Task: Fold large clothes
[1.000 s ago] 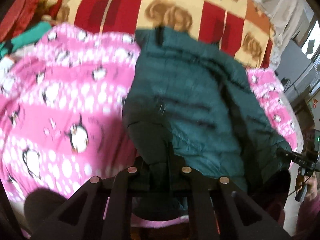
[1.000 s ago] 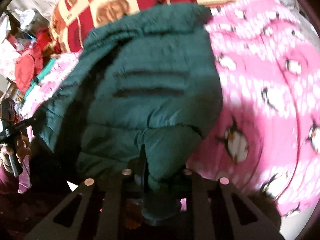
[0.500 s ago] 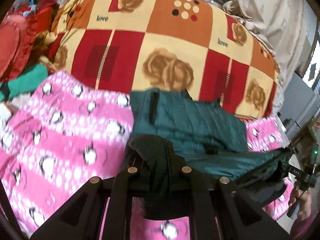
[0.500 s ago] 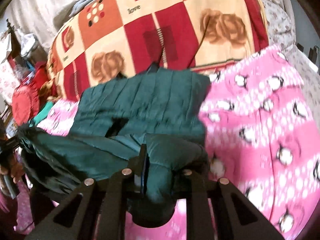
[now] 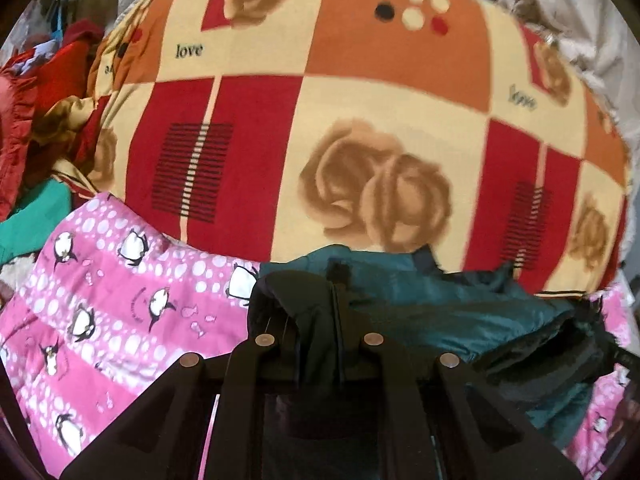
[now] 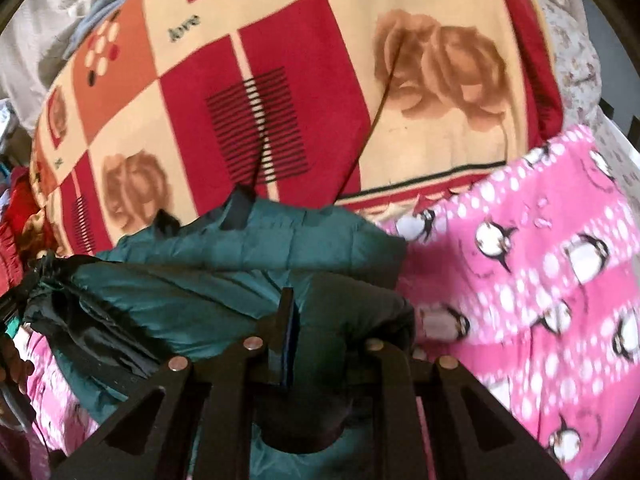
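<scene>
Fabric bunches over both grippers' jaws, left gripper [image 5: 334, 320] and right gripper [image 6: 308, 320] each pinching the dark-green quilted puffer jacket [image 6: 224, 280], now doubled over toward the rose-patterned checked blanket [image 5: 360, 120].

A teal quilted jacket [image 5: 440, 312] lies doubled over itself on the bed. Its dark lining shows along one bunched end.

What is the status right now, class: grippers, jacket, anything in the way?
Left gripper shut on green jacket. Right gripper shut on it too. Jacket bunched over pink penguin blanket. Checked quilt right behind.
</scene>
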{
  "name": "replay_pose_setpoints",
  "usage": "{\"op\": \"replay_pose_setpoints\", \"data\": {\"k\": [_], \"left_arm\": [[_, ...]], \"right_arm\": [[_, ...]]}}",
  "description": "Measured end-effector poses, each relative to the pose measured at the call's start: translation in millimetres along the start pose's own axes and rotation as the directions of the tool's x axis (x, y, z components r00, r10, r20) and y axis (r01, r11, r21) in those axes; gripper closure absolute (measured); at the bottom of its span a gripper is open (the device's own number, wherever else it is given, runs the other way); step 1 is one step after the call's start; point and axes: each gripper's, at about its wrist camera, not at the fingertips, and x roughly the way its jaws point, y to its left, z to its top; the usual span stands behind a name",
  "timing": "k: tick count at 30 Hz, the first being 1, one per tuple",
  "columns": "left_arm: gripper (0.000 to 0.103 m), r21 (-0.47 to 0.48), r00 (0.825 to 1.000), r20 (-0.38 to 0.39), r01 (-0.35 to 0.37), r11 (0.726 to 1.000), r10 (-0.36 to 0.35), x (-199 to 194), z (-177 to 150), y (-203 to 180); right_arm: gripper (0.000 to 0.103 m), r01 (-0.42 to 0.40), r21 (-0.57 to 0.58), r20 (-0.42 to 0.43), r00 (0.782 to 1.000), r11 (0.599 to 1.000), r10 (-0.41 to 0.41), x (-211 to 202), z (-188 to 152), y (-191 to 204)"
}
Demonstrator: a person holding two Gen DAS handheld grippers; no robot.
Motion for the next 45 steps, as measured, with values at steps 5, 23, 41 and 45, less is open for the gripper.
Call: {"op": "replay_pose_setpoints", "data": {"k": [5,23,41,45], "left_arm": [[0.103,-0.065,0.998,-0.069,-0.017,0.998,0.012,49.1,-7.2,8.7],[0.064,-0.230,0.972,0.026,0.232,0.945,-0.233,25.9,11.1,42.5],[0.061,-0.086,0.996,-0.080,-0.036,0.996,0.029,79.5,-18.9,16.9],[0.061,-0.076,0.995,-0.083,-0.055,0.996,0.049,80.3,-19.6,15.3]], "right_arm": [[0.081,-0.014,0.065,-0.035,0.999,0.998,0.016,50.1,6.2,-10.3],[0.017,0.012,-0.020,0.337,0.942,1.000,-0.004,-50.9,-10.5,31.1],[0.018,0.013,-0.290,0.031,1.000,0.957,-0.004,124.8,6.5,134.2],[0.018,0.016,-0.270,0.015,1.000,0.963,-0.012,130.1,6.8,132.0]]}}
